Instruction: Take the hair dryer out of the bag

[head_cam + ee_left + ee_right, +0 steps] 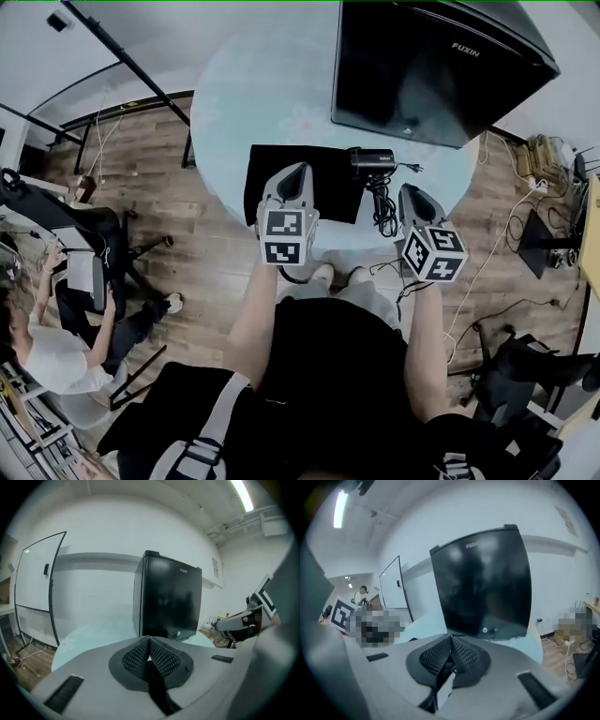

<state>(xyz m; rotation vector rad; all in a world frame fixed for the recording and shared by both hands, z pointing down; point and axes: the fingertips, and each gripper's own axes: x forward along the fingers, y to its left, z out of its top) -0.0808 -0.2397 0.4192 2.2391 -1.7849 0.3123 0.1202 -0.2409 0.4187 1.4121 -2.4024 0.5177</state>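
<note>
Lying flat: black bag (pixel 336 192) beside hair dryer (pixel 372 157); left gripper (pixel 149 642), right gripper (pixel 451 642) jaws together

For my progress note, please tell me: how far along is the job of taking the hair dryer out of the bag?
Done: the hair dryer lies out on the round table, by the right edge of the flat black bag, its cord trailing toward the person. In hand: nothing; the left gripper and the right gripper are both shut and empty. Left: nothing that I can see.
</note>
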